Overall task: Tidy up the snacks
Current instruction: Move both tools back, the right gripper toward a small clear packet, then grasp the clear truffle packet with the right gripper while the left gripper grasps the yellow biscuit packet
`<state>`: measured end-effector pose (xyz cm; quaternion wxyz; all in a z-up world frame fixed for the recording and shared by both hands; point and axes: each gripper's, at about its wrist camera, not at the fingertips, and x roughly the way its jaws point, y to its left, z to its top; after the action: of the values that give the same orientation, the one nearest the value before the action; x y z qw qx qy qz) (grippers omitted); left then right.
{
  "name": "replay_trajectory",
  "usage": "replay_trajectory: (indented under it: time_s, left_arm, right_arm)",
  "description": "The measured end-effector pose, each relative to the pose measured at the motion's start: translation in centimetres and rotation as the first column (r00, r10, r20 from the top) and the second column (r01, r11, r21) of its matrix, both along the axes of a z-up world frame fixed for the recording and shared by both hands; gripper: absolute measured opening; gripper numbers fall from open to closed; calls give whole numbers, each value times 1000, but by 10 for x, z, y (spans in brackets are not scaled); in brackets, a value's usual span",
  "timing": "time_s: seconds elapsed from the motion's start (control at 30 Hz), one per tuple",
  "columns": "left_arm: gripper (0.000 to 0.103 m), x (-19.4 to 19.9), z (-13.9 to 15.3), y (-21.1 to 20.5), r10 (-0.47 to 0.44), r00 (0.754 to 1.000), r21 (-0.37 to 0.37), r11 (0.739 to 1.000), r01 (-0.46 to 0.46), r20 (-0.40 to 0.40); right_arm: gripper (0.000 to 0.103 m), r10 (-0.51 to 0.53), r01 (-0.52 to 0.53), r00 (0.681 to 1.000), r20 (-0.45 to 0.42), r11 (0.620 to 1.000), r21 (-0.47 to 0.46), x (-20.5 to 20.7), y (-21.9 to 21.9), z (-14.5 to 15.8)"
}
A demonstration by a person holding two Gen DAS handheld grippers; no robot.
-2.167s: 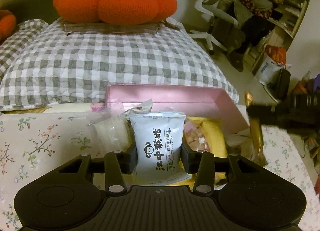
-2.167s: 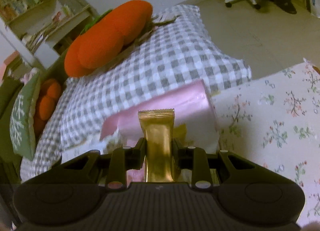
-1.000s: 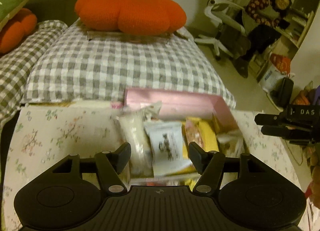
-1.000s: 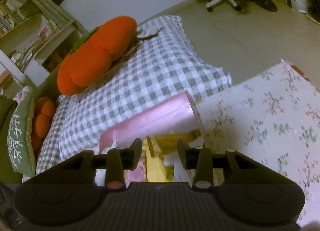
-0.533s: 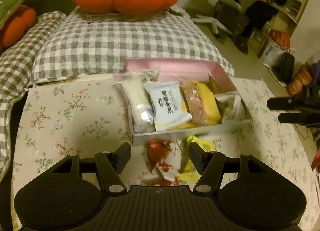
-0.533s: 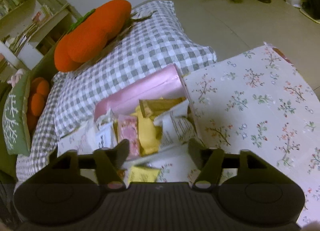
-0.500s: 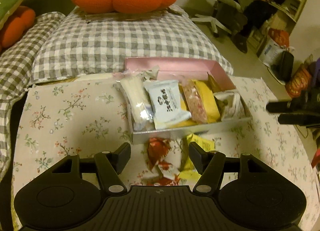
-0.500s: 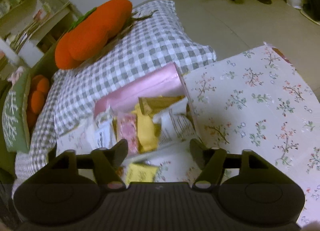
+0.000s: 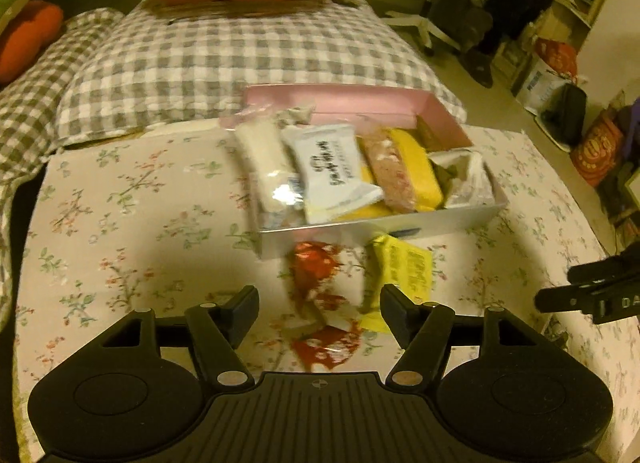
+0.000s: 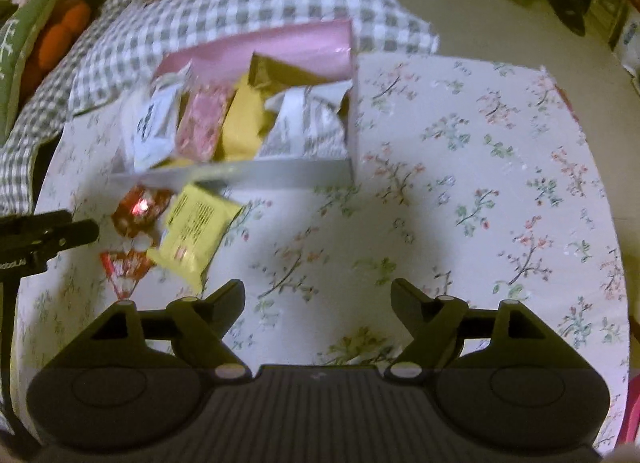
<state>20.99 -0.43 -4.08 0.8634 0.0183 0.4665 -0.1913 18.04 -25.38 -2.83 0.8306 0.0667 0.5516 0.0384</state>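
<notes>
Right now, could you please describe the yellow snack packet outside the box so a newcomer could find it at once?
Start at the pink-lined rectangular cardboard box full of snacks on the floral tablecloth. Just in front of its grey near wall lies the flat yellow foil packet with printed text. Its red-and-white wrapped neighbours sit to its left; it alone is plain yellow.

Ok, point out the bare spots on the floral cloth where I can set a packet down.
Free: the cloth right of the box, out to the table edge, and the cloth left of it. Crowded: in front of the box, where the yellow packet and red wrappers lie.
</notes>
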Motion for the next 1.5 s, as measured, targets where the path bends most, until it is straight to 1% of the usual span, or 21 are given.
replay_trajectory:
  time_s: [0.1, 0.2, 0.23, 0.4, 0.53, 0.63, 0.73, 0.8, 0.83, 0.9, 0.97, 1.03, 1.1, 1.13, 1.2, 1.23, 1.27, 1.37, 1.5]
  left_arm:
    - [68, -7, -2, -16, -50, 999, -4, 999, 50, 14]
    - [71, -13, -3, -37, -96, 995, 7, 995, 96, 41]
    - [72, -14, -4, -43, -105, 993, 11, 994, 105, 50]
    - [73, -14, -19, -69, -141, 989, 51, 989, 138, 54]
    - [73, -10, -27, -79, -148, 988, 76, 987, 144, 52]
    - [73, -5, -33, -82, -142, 989, 85, 987, 138, 48]
    - [73, -1, -39, -85, -141, 989, 87, 987, 137, 40]
    - [73, -1, -42, -87, -149, 988, 96, 985, 145, 40]
    - [73, -1, -44, -89, -155, 987, 101, 983, 151, 39]
    - [73, 0, -48, -91, -166, 986, 111, 981, 162, 32]
    - [73, 0, -52, -93, -173, 985, 121, 978, 170, 19]
    - [73, 1, -55, -93, -173, 985, 134, 976, 170, 13]
    - [73, 2, -58, -92, -169, 986, 141, 976, 166, 8]
    - [71, 3, -60, -91, -166, 986, 142, 976, 164, 5]
    - [68, 3, -62, -91, -168, 986, 139, 976, 166, 5]
    - [59, 2, -61, -91, -176, 984, 135, 976, 174, 4]
    - [48, 2, -60, -91, -182, 983, 129, 975, 181, 2]
    - [44, 2, -60, -92, -182, 983, 141, 973, 181, -7]
    - [44, 1, -59, -93, -176, 984, 137, 975, 176, -9]
  right_arm:
    - [79, 19, -19, 1000, -5, 999, -35, -2, 1, 0]
    - [80, 31, -32, 999, -23, 997, -71, -5, -3, -4]
    - [80, 38, -40, 999, -30, 996, -82, -6, -4, -5]
    - [79, 80, -85, 995, -58, 991, -100, -13, -7, -13]
    - [77, 109, -119, 990, -84, 985, -121, -17, -8, -20]
    - [73, 126, -139, 986, -111, 982, -127, -21, -9, -28]
    - [66, 127, -145, 982, -137, 981, -128, -22, -12, -37]
    - [57, 128, -145, 981, -145, 982, -117, -23, -14, -42]
    - [55, 131, -148, 980, -151, 983, -109, -23, -14, -44]
    - [49, 140, -160, 976, -167, 980, -114, -23, -11, -49]
    - [46, 141, -165, 973, -181, 978, -128, -22, -9, -53]
    - [44, 139, -162, 974, -179, 979, -122, -23, -9, -52]
    - [39, 134, -157, 975, -178, 980, -124, -24, -10, -52]
    - [38, 129, -152, 976, -178, 981, -122, -23, -11, -52]
    - [29, 121, -143, 977, -177, 983, -116, -23, -12, -51]
    - [27, 118, -139, 977, -177, 984, -111, -23, -12, -51]
    - [24, 117, -138, 977, -178, 985, -108, -21, -15, -51]
    - [23, 125, -145, 976, -177, 984, -106, -19, -13, -49]
    - [20, 134, -152, 977, -167, 984, -98, -17, -7, -47]
